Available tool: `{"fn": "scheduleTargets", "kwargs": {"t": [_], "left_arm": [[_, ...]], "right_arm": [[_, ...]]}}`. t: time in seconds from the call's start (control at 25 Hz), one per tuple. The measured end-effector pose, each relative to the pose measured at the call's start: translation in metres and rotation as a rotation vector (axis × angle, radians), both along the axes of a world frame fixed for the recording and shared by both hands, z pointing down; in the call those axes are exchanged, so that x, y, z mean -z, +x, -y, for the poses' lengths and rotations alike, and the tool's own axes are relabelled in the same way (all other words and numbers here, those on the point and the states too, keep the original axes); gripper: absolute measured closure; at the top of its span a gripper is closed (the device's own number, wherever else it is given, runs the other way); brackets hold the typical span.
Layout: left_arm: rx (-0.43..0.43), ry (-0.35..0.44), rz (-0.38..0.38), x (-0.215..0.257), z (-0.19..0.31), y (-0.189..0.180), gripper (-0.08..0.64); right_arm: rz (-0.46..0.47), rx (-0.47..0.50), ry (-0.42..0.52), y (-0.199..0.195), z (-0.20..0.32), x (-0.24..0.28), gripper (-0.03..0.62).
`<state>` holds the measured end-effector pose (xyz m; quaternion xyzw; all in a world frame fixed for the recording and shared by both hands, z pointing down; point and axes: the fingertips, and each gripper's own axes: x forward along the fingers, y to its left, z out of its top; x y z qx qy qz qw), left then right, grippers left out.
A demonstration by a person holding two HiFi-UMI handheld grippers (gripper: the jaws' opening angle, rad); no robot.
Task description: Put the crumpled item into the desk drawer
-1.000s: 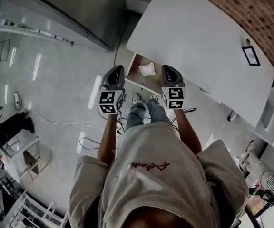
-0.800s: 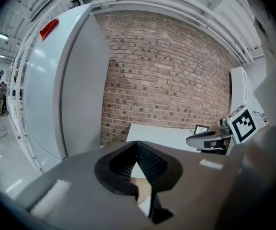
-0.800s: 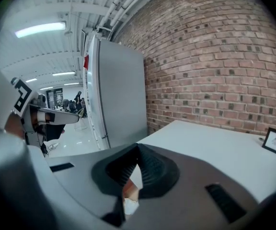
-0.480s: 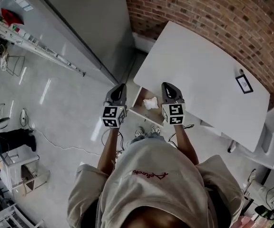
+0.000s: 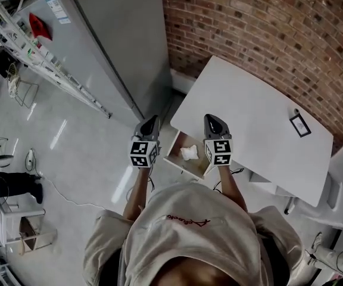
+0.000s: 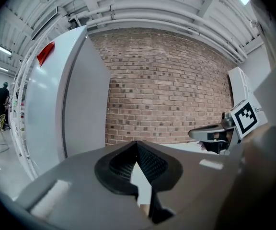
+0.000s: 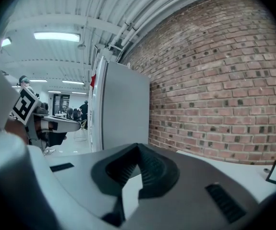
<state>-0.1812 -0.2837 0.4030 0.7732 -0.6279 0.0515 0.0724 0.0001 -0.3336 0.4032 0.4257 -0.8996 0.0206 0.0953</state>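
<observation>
- Both grippers are empty: the left gripper (image 5: 150,124) and the right gripper (image 5: 213,123) have their jaws pressed together on nothing.
- One white crumpled item (image 5: 189,153) lies inside the open drawer (image 5: 180,140).
- From the drawer, one gripper hangs above each side, and the right one is nearer.
- Both point past the drawer at the brick wall (image 5: 267,28), not down.
- I think the drawer only needs a push to close.

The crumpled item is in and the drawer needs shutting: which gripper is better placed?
Probably left: the left gripper hangs off the desk, beside the front of the open drawer; the right gripper shows over the desk.
</observation>
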Motion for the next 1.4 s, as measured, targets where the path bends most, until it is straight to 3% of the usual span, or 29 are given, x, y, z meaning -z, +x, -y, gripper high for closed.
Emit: {"fn": "scheduleTargets", "kwargs": {"t": [0.48, 1.4], "left_arm": [[0.002, 0.071, -0.002, 0.028, 0.003, -0.008, 0.551], [0.005, 0.059, 0.002, 0.026, -0.007, -0.004, 0.551]], "right_arm": [[0.003, -0.019, 0.065, -0.004, 0.002, 0.029, 0.580], [-0.008, -0.035, 0.052, 0.004, -0.008, 0.021, 0.580]]}}
